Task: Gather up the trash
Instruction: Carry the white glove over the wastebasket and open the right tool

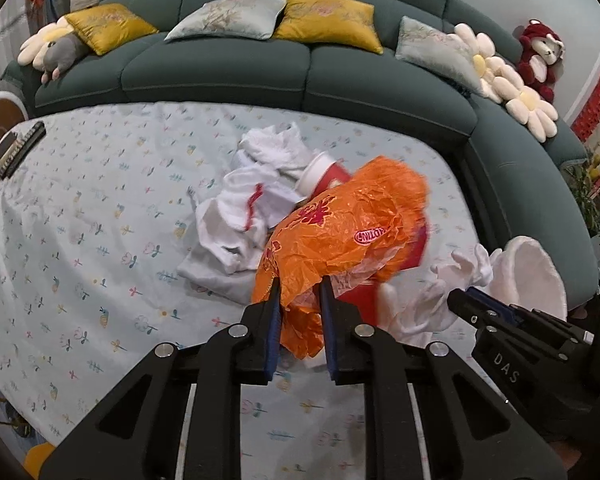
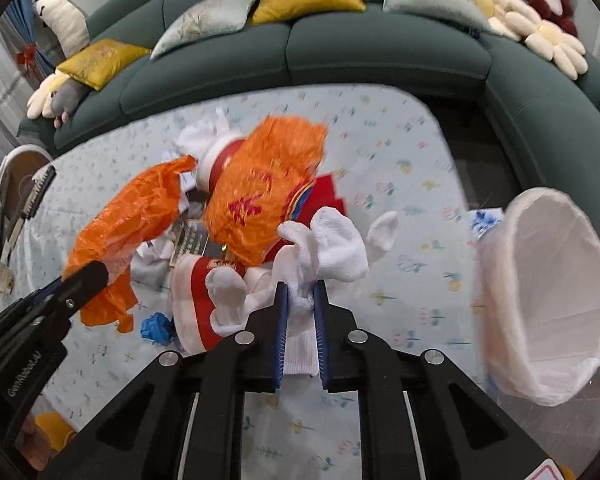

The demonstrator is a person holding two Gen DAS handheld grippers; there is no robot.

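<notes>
1. Left wrist view: my left gripper [image 1: 300,304] is closed on the lower edge of the orange plastic bag [image 1: 340,228], which hangs lifted over the flowered table cover [image 1: 80,220]. Behind it lie white crumpled cloths [image 1: 256,184] and a white and red cup [image 1: 320,172]. My right gripper [image 1: 460,300] shows at the right, pinching white cloth

2. Right wrist view: my right gripper [image 2: 302,300] is clamped on a bundle of white socks [image 2: 332,248]. The white-lined bin [image 2: 540,300] stands at the right, near the table edge, and what I see of its inside looks empty

3. I judge the task is at its beginning: two pieces are held, nothing is dropped in yet, and the cup, a blue scrap [image 2: 156,328] and papers remain
</notes>
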